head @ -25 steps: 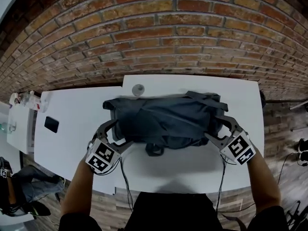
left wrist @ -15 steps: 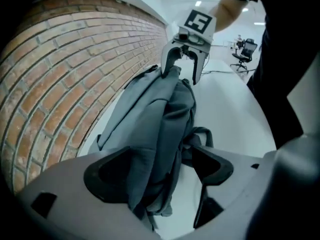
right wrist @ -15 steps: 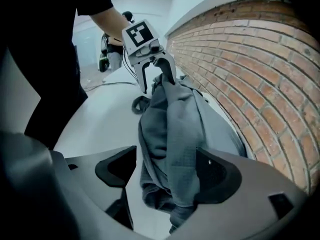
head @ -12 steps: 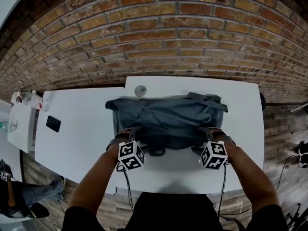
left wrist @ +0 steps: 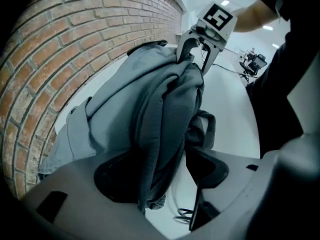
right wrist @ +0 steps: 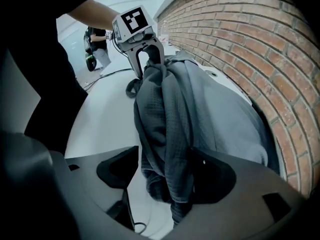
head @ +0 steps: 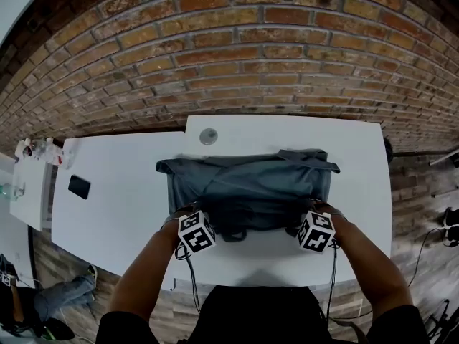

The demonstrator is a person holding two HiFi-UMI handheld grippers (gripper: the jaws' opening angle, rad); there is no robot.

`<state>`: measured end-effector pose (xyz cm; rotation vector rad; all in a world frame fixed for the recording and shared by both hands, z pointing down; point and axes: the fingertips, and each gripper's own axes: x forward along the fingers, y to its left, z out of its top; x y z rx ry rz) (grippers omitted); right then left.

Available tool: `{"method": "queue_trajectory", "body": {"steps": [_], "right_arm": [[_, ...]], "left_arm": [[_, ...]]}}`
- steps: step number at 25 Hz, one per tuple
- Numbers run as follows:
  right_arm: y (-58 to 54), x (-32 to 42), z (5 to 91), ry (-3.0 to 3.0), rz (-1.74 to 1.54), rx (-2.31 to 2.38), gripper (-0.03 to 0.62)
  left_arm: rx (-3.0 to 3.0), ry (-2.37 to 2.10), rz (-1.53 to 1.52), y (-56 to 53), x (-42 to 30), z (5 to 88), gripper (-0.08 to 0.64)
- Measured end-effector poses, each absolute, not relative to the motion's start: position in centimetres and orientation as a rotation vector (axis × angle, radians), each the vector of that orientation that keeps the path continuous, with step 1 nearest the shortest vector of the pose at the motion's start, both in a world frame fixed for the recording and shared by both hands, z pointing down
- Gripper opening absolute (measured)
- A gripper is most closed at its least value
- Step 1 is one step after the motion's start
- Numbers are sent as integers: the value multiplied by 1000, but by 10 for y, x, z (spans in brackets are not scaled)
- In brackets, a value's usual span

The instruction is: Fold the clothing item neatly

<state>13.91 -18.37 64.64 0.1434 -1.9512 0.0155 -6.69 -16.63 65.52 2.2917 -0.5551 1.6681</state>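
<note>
A dark grey garment (head: 251,185) lies bunched and roughly folded on the white table (head: 272,253). My left gripper (head: 184,212) points steeply down at its near left corner. In the left gripper view a thick fold of cloth (left wrist: 160,129) hangs between the jaws of the left gripper (left wrist: 165,170); they have just been closing, and a gap remains at one pad. My right gripper (head: 316,209) stands at the near right corner. Its jaws have just been opening, and a fold (right wrist: 167,134) hangs loosely in the right gripper (right wrist: 165,173), touching one pad only.
A brick wall (head: 229,56) runs behind the table. A small round object (head: 209,136) lies near the far edge. A dark phone (head: 78,186) rests on the adjoining table at left. Cables (head: 188,278) hang from both grippers over the near edge.
Both grippers have swung in from the garment's outer sides and come down on its near edge. The garment now lies flatter and more compact.
</note>
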Motion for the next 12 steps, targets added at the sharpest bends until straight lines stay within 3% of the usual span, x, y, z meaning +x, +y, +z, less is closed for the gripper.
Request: {"method": "queue_trajectory", "body": {"steps": [12], "right_arm": [[-63, 141, 641, -1935, 216, 97, 331]], "left_arm": [[2332, -400, 1619, -45, -64, 649, 290]]}}
